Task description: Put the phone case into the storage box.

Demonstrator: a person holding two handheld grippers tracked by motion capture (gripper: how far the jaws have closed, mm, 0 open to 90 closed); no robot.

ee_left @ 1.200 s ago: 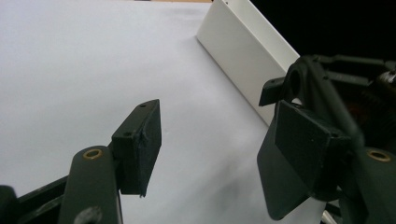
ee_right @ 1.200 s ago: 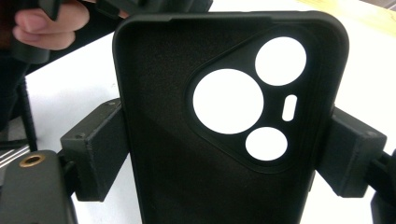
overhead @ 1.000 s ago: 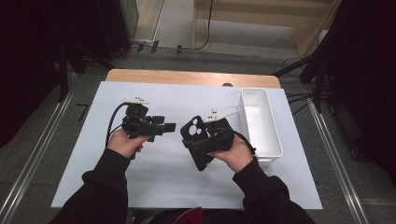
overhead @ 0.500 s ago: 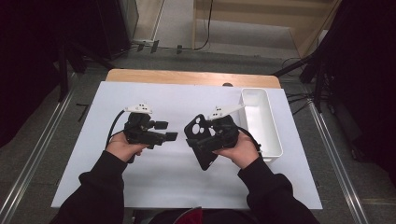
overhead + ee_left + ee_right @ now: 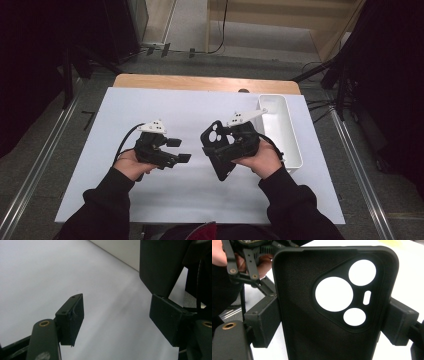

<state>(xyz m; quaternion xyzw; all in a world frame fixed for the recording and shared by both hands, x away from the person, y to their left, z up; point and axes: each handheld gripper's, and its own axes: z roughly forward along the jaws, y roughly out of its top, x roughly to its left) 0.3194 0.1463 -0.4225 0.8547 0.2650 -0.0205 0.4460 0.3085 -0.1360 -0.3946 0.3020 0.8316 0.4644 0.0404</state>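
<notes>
Lowered and nearer the case [image 5: 332,305] now, left claw [image 5: 177,150], jaws just widened, nothing between. Case clamped upright across its sides in right claw [image 5: 332,325], beside tray [image 5: 287,132]. Best approached slowly, squarely onto the free edge.

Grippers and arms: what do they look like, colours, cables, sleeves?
Both are black. The left gripper and right gripper each carry a pale three-cornered plate on top and trail a black cable. Jaw pads are flat black blocks on arms with brass pivot rivets. The person wears black long sleeves.
</notes>
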